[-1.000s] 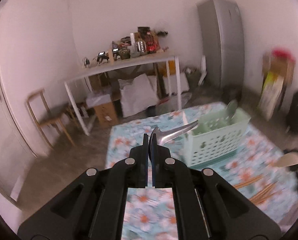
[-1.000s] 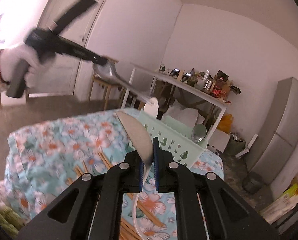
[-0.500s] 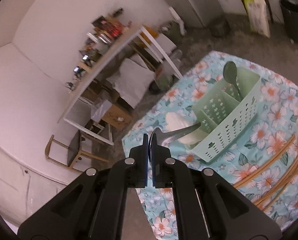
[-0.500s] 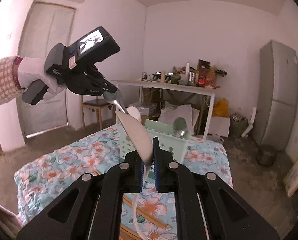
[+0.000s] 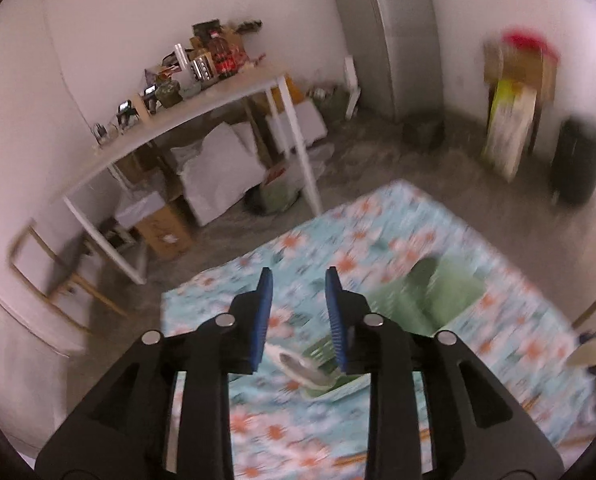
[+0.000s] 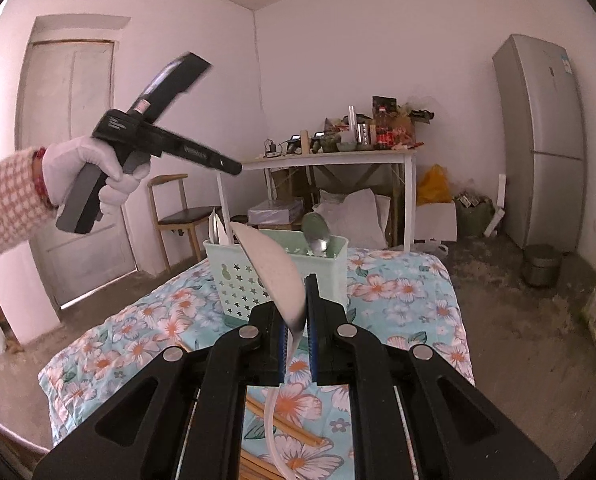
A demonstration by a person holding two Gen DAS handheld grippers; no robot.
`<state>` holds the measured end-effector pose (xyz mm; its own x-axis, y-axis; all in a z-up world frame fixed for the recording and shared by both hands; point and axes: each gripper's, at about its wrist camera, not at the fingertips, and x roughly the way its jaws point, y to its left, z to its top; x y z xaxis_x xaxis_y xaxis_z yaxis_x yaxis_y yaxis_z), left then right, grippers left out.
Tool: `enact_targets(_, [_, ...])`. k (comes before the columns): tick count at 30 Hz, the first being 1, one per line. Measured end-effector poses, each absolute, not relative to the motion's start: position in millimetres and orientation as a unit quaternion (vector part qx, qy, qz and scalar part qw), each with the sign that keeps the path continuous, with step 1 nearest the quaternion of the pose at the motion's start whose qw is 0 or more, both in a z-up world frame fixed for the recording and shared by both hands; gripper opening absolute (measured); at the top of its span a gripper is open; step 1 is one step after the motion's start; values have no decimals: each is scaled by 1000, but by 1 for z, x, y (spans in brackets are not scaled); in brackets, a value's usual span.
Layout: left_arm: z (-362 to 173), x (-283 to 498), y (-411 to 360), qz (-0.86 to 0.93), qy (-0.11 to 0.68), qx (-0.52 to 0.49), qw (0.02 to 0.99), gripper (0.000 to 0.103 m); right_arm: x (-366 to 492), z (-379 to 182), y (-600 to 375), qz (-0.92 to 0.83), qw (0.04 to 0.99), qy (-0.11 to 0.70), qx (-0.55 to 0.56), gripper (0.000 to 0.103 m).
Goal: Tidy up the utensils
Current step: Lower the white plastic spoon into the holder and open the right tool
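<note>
A mint-green utensil basket (image 6: pixel 258 276) stands on the flowered tablecloth (image 6: pixel 398 296). A metal spoon (image 6: pixel 316 234) stands in its right part and spoon heads (image 6: pixel 218 230) stick up at its left end. My right gripper (image 6: pixel 296 320) is shut on a white plastic spoon (image 6: pixel 272 272), bowl up, in front of the basket. My left gripper (image 5: pixel 298 316) is open and empty, raised above the blurred basket (image 5: pixel 430 300), where a metal spoon (image 5: pixel 300 366) lies in one end. It shows in the right wrist view (image 6: pixel 170 148), held by a gloved hand.
Wooden chopsticks (image 6: pixel 286 428) lie on the cloth under my right gripper. A white table (image 6: pixel 330 160) with clutter, a wooden chair (image 6: pixel 178 212), a grey fridge (image 6: pixel 546 140) and boxes stand on the floor behind.
My left gripper has opened and let go of the metal spoon, which now sits in the basket's left end, then lifted away. My right gripper still holds the white spoon.
</note>
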<state>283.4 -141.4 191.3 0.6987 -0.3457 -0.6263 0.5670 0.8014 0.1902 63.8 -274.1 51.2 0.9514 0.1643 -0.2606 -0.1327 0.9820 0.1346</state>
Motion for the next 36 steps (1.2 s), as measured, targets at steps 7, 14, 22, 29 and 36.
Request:
enact_targets(7, [208, 264, -92, -260, 241, 84, 931, 52, 79, 66, -293, 90, 984, 118, 102, 8])
enact_targets(14, [161, 221, -27, -224, 243, 4, 944, 73, 98, 100, -312, 119, 981, 69, 138, 8])
enact_targets(22, [99, 166, 23, -151, 229, -63, 960, 88, 152, 133, -321, 159, 970, 21, 182, 8])
enact_targets(29, [70, 140, 53, -89, 215, -101, 967, 93, 203, 140, -313, 162, 970, -3, 183, 8])
enact_targets(36, [54, 132, 65, -71, 220, -92, 968, 93, 243, 110, -304, 133, 976, 27, 171, 8])
